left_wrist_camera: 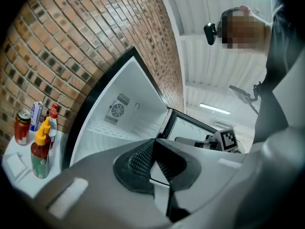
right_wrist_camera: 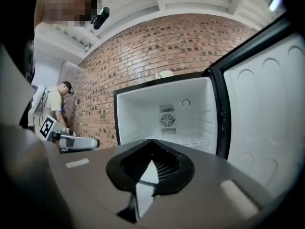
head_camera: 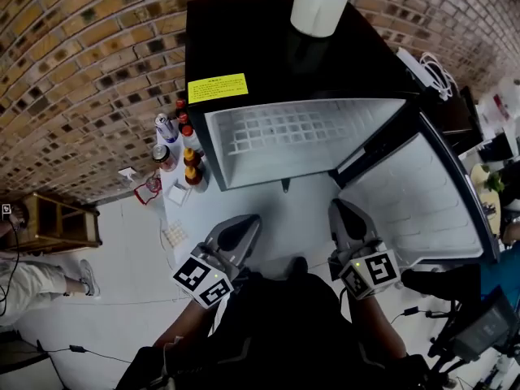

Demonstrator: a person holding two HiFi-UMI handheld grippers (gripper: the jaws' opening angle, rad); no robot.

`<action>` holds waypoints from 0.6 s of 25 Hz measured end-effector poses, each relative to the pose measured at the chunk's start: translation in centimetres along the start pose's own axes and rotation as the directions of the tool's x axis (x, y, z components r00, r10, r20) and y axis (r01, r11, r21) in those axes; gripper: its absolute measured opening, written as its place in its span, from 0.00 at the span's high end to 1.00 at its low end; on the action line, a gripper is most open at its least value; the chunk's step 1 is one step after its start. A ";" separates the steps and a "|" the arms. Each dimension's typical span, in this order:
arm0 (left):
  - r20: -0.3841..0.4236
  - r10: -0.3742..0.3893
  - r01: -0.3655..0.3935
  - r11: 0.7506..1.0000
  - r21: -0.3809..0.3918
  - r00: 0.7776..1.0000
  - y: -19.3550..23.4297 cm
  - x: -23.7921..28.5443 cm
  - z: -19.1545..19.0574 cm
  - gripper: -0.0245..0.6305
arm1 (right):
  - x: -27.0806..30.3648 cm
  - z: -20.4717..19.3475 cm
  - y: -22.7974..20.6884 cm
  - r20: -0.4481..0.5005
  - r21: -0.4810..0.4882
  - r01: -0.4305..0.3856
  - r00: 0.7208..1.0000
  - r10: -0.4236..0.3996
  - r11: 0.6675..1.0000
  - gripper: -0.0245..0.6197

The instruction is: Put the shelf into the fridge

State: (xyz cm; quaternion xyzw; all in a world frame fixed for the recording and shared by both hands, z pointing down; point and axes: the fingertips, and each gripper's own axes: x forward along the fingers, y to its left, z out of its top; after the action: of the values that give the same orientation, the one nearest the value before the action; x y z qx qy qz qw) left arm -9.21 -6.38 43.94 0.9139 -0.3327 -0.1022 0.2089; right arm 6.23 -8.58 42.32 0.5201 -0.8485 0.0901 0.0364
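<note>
The black mini fridge (head_camera: 301, 55) stands with its door (head_camera: 414, 193) swung open to the right. A white wire shelf (head_camera: 284, 132) lies level inside the white compartment, low in it in the right gripper view (right_wrist_camera: 186, 141). My left gripper (head_camera: 246, 224) is shut and holds nothing, a short way in front of the opening on the left. My right gripper (head_camera: 343, 211) is also shut and holds nothing, in front of the opening near the door's hinge side. Both point towards the fridge interior (left_wrist_camera: 119, 118), and their closed tips (left_wrist_camera: 153, 142) (right_wrist_camera: 152, 142) touch nothing.
Sauce bottles and cans (head_camera: 183, 149) stand on the floor left of the fridge. A white cylinder (head_camera: 318, 5) sits on top of it. Brick wall (head_camera: 73, 71) runs behind. A wooden cabinet (head_camera: 57, 222) and a seated person (head_camera: 24, 279) are at the far left; cables lie on the floor.
</note>
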 end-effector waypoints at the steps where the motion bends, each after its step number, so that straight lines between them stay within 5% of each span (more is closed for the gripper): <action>1: 0.004 0.016 -0.016 1.000 0.009 1.000 0.0 0.1 0.4 0.97 | -0.1 0.2 -0.6 0.005 0.009 -0.002 1.000 0.002 1.000 0.95; 15: 0.007 0.270 -0.267 0.945 0.191 0.963 -4.5 2.8 2.8 0.97 | -2.9 4.8 -5.9 0.050 0.077 -0.185 0.982 0.181 0.980 0.95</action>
State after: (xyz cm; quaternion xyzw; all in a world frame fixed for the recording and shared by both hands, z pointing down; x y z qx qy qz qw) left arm -5.44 -5.98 39.28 0.8768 -0.4602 -0.0318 0.1360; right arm 13.00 -9.57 37.85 0.4428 -0.8890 0.1163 -0.0111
